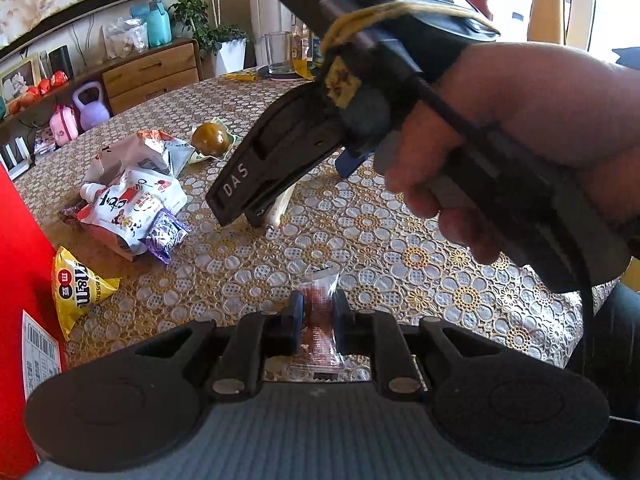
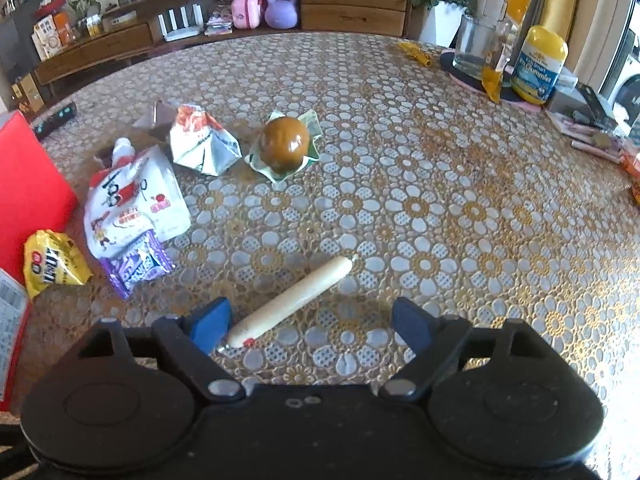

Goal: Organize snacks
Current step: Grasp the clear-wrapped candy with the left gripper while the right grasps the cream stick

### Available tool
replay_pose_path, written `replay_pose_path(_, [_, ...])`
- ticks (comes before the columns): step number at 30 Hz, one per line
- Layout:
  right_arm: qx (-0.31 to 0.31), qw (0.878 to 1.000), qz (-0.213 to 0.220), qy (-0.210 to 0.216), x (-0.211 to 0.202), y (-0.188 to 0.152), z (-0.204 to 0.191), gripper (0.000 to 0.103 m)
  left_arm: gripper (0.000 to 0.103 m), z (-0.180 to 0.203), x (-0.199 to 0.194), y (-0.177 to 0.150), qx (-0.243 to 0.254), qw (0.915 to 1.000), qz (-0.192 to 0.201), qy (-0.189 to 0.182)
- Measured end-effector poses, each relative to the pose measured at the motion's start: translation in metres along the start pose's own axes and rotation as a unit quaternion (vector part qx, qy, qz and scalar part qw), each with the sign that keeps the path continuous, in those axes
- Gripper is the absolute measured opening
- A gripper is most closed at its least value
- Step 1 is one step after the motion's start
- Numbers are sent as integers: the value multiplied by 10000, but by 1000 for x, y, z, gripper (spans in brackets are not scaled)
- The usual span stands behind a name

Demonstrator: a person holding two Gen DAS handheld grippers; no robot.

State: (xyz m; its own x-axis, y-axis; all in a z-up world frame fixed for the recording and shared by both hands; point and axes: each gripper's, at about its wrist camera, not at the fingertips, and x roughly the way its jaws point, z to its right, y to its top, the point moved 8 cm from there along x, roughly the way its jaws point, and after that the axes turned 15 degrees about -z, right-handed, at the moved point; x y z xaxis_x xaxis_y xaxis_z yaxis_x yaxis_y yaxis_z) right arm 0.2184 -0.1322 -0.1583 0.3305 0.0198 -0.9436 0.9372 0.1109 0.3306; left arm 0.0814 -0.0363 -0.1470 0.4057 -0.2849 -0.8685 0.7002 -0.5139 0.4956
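Note:
My left gripper point(image 1: 316, 316) is shut on a small clear packet with a reddish-brown snack point(image 1: 320, 320), held just above the lace tablecloth. My right gripper point(image 2: 310, 320) stands open over a pale sausage stick point(image 2: 292, 302) that lies slantwise on the cloth between the blue pads, nearer the left pad point(image 2: 210, 322). In the left wrist view the right gripper point(image 1: 256, 200) is held by a hand point(image 1: 520, 140) and covers most of the sausage stick point(image 1: 280, 210). To the left lie a white pouch point(image 2: 132, 208), a purple packet point(image 2: 136, 264), a yellow candy bag point(image 2: 52, 260), a crumpled bag point(image 2: 200, 144) and a brown wrapped ball point(image 2: 285, 144).
A red box point(image 2: 28, 196) stands at the table's left edge. A glass point(image 2: 476, 48), a yellow-capped bottle point(image 2: 540, 66) and papers point(image 2: 588, 128) sit at the far right. A wooden sideboard point(image 2: 352, 4) with a purple kettlebell point(image 2: 281, 6) runs behind the table.

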Motion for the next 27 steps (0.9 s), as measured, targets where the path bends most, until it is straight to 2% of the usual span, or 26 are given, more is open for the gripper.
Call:
replay_pose_path(3, [7, 10000, -3, -41, 0, 2, 1, 86, 14, -1, 0, 0, 10, 10000, -5, 16])
replay_pose_path(5, [-27, 10000, 31, -37, -1, 3, 1, 77, 14, -1, 0, 0, -6, 10000, -29, 0])
replay_pose_path(9, [-87, 9999, 75, 27, -3, 4, -3, 66, 14, -3, 1, 0, -1, 10000, -17, 17])
replay_pose_path(10, [-105, 9999, 103, 11, -4, 4, -3, 61, 14, -5, 1, 0, -26, 10000, -12, 9])
replay_pose_path(11, [-125, 9998, 143, -2, -5, 4, -3, 50, 14, -5, 1, 0, -40, 10000, -16, -10])
replay_pose_path(12, [-130, 9998, 152, 14, -5, 4, -3, 46, 14, -6, 1, 0, -41, 10000, -4, 8])
replay_pose_path(14, [-129, 9997, 192, -9, -7, 4, -1, 31, 14, -7, 0, 0, -62, 10000, -5, 13])
replay_pose_path(17, [-88, 9997, 226, 25, -7, 4, 2, 17, 14, -7, 0, 0, -60, 10000, 3, 22])
replay_pose_path(22, [-87, 9995, 292, 28, -9, 0, 5, 9, 14, -7, -1, 1, -84, 10000, 24, 43])
replay_pose_path(27, [-91, 9994, 330, 103, -12, -5, 7, 8, 14, -8, -3, 1, -115, 9999, 54, 58])
